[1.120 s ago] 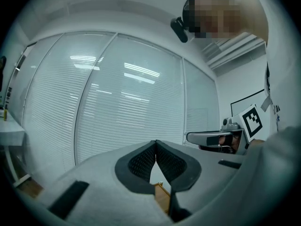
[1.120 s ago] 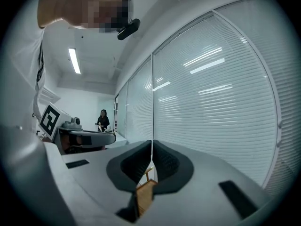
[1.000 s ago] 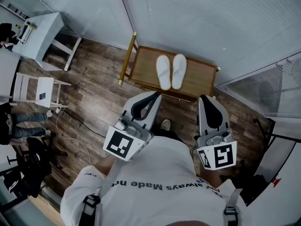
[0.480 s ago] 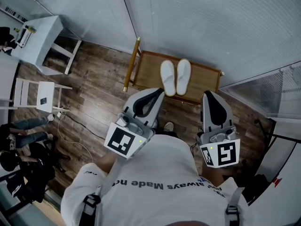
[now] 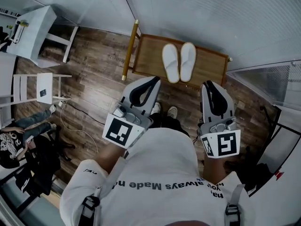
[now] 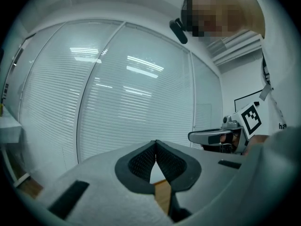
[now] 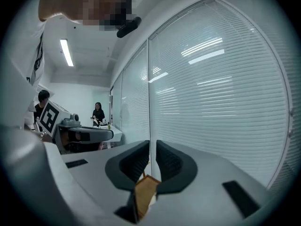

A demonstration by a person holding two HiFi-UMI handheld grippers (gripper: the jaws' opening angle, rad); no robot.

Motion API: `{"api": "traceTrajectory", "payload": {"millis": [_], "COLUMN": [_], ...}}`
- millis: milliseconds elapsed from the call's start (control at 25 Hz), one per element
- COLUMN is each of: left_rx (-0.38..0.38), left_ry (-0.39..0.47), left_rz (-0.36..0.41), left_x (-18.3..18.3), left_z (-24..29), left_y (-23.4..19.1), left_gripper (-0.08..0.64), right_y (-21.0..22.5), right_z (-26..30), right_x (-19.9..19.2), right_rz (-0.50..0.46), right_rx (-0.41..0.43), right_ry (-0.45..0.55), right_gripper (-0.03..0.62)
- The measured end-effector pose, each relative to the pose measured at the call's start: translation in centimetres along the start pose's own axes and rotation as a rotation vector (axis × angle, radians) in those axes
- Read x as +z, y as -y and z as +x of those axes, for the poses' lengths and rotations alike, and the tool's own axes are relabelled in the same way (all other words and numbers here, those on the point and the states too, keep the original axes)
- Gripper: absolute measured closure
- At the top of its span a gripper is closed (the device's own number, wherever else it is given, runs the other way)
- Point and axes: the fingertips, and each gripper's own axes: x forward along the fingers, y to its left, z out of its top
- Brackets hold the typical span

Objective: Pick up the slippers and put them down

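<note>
A pair of white slippers [image 5: 179, 61] lies side by side on a low wooden table [image 5: 146, 55] against the blinds-covered wall. Both grippers hover short of the table's near edge, pointing at it roughly level. My left gripper [image 5: 156, 79] is shut with nothing in it, its tips below and left of the slippers. My right gripper [image 5: 207, 83] is also shut and empty, below and right of them. In the left gripper view the jaws [image 6: 155, 142] meet at the tip, with a strip of table [image 6: 162, 192] below. The right gripper view shows its jaws [image 7: 153, 142] close together over the table's corner [image 7: 143, 189].
A brass-coloured rail [image 5: 129, 51] runs along the table's left side. A white desk [image 5: 33, 29] and white chair [image 5: 40, 88] stand at far left, with a cable and seated people [image 5: 19, 135] beyond. My shoes [image 5: 162, 111] stand before the table. A glass wall encloses the right.
Both grippers have come forward and down toward the table's near edge, staying shut. The slippers have not moved on the table.
</note>
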Motion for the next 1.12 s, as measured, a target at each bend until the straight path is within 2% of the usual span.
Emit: {"api": "traceTrajectory", "payload": {"millis": [120, 280, 440, 720, 1120], "left_rx": [0.012, 0.022, 0.032, 0.01, 0.006], "left_ry": [0.015, -0.084, -0.095, -0.136, -0.209], "left_rz": [0.002, -0.015, -0.031, -0.023, -0.032], "left_x": [-2.0, -6.2, -9.7, -17.4, -28.0], "left_z": [1.1, 1.8, 2.6, 5.0, 7.6], "left_y": [-1.0, -2.1, -3.4, -4.7, -6.4], "left_gripper": [0.549, 0.549, 0.549, 0.549, 0.548], "right_y": [0.6, 0.9, 1.4, 3.5, 5.7], "right_z": [1.2, 2.8, 4.4, 7.7, 12.3], "right_x": [-2.5, -6.4, -11.0, -19.8, -33.5], "right_rz": [0.015, 0.034, 0.045, 0.111, 0.168], "right_rx": [0.017, 0.021, 0.005, -0.032, -0.066], "right_ry": [-0.021, -0.078, -0.137, -0.218, -0.349], "right_gripper": [0.572, 0.543, 0.52, 0.503, 0.432]}}
